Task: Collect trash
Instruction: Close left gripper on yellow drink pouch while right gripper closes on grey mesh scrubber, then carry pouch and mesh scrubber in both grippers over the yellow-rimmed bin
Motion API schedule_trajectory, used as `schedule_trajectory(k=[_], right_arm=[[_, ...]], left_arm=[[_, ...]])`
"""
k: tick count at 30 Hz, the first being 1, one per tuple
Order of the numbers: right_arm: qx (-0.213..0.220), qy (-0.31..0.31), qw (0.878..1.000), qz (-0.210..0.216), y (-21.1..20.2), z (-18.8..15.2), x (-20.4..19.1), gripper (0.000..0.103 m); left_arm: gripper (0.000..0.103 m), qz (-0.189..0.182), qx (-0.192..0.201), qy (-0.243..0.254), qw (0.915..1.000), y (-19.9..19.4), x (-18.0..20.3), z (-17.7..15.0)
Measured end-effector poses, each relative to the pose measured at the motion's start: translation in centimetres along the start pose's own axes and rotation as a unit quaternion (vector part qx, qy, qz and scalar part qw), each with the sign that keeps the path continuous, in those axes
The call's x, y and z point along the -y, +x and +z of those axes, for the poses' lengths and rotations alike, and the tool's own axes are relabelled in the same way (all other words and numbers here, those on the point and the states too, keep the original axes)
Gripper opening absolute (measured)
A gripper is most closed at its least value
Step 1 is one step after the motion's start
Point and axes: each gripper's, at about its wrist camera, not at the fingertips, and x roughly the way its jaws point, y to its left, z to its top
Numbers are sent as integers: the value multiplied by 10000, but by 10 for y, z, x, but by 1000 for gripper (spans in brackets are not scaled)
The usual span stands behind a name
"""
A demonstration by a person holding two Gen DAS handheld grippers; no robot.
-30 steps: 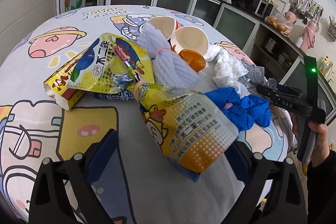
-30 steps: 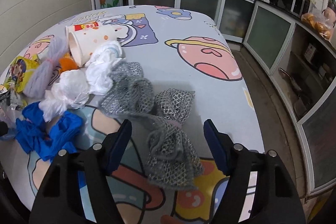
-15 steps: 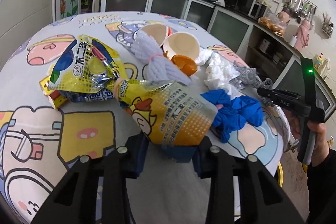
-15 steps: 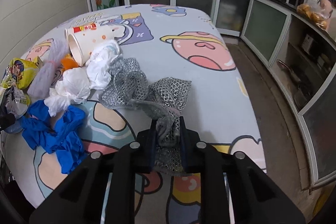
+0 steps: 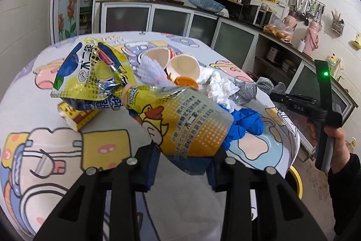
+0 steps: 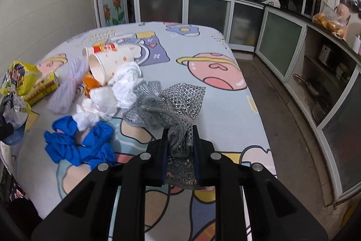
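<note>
My left gripper [image 5: 182,164] is shut on a yellow snack bag bundle [image 5: 180,119], tied with a band to a second yellow-blue wrapper [image 5: 90,71], and holds it lifted above the table. My right gripper [image 6: 180,155] is shut on a grey mesh net [image 6: 173,110] and lifts one end off the table; it also shows in the left wrist view [image 5: 248,87]. On the table lie a blue glove [image 6: 79,146], white crumpled plastic [image 6: 106,96], two paper cups [image 6: 110,62], an orange lid [image 6: 91,83], and white foam netting [image 6: 67,87].
A cartoon-print cloth covers the table [image 6: 203,49]. A yellow box [image 5: 76,114] lies at the left. Kitchen cabinets [image 6: 282,42] run along the back and right. A yellow rim [image 5: 295,182] shows on the floor by the table's right edge.
Both grippers closed from open: the left on the yellow snack bag, the right on the grey mesh net. Both have since lifted their items up off the table.
</note>
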Motion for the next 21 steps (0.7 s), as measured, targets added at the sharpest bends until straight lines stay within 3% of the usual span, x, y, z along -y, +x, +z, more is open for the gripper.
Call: schedule_trajectory(k=[11, 17, 21], right_arm=[[409, 273, 9988, 46, -55, -2, 7, 17], [488, 570, 9971, -141, -92, -33, 26, 17], [508, 940, 9934, -416, -126, -68, 56, 17]], left_arm=[[33, -84, 307, 510, 9982, -32, 8, 9], [33, -831, 166, 1063, 9907, -28, 53, 12], [33, -1437, 78, 1626, 9761, -18, 102, 9]])
